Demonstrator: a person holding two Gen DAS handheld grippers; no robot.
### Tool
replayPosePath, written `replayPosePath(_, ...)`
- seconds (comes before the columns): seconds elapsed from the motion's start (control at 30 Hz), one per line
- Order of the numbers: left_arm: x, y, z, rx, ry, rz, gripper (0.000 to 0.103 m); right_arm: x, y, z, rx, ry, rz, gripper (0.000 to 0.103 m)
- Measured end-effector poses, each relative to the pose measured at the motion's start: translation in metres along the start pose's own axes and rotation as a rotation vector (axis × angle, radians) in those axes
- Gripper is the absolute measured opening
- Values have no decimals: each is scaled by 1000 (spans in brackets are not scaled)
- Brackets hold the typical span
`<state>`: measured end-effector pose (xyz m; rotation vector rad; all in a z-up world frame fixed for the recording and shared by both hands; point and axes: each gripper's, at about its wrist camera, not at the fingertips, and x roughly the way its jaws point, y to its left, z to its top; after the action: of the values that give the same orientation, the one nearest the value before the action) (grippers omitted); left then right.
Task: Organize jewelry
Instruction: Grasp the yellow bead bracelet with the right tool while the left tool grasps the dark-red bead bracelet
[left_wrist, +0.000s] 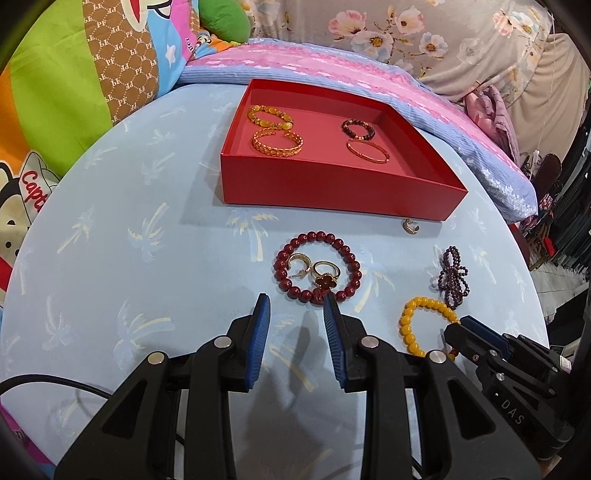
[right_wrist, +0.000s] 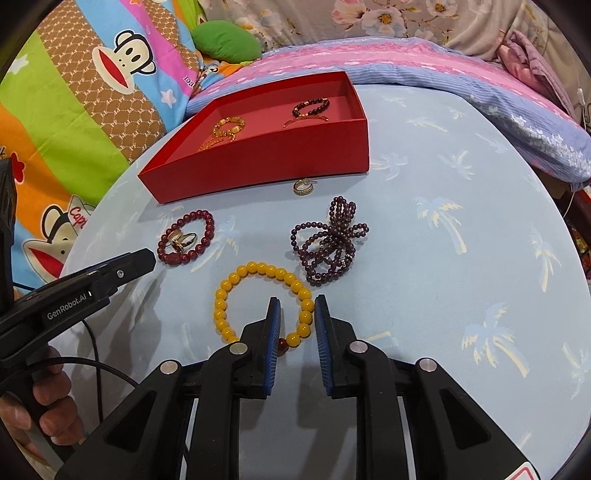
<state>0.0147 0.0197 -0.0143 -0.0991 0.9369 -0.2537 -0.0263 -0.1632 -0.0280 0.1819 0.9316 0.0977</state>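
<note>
Two readable marks: "GenRobot.AI" on left gripper (right_wrist: 151, 258), "DAS" on right gripper (left_wrist: 460, 326).

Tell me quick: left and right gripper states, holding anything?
Left gripper: open, empty, near the dark red beaded bracelet.
Right gripper: open, straddling the yellow beaded bracelet, not clamped.

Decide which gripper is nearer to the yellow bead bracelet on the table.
Right. The right gripper is open with its fingers straddling the yellow bead bracelet. The left gripper is open by the dark red bead bracelet, off to the side.
</note>
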Motion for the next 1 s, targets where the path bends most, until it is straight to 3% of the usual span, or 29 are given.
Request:
replayPosePath(0.1,3,0,2,-1,3,1,29,1,0,0,-9,-3,-20,8)
replayPosePath(0.63,25,0,15,12,11,13,28,6,0,7,3,0,-6,8)
replayPosePath(0.83,29,-5,14,53,4,38,16,7,0,8,4,1,-4,8)
replayPosePath(0.93,28,-5,13,59,14,17,7,8,1,9,8,1,-2,8)
replayPosePath(1.0,27,-5,12,56,17,7,8,8,1,9,11,2,1,8)
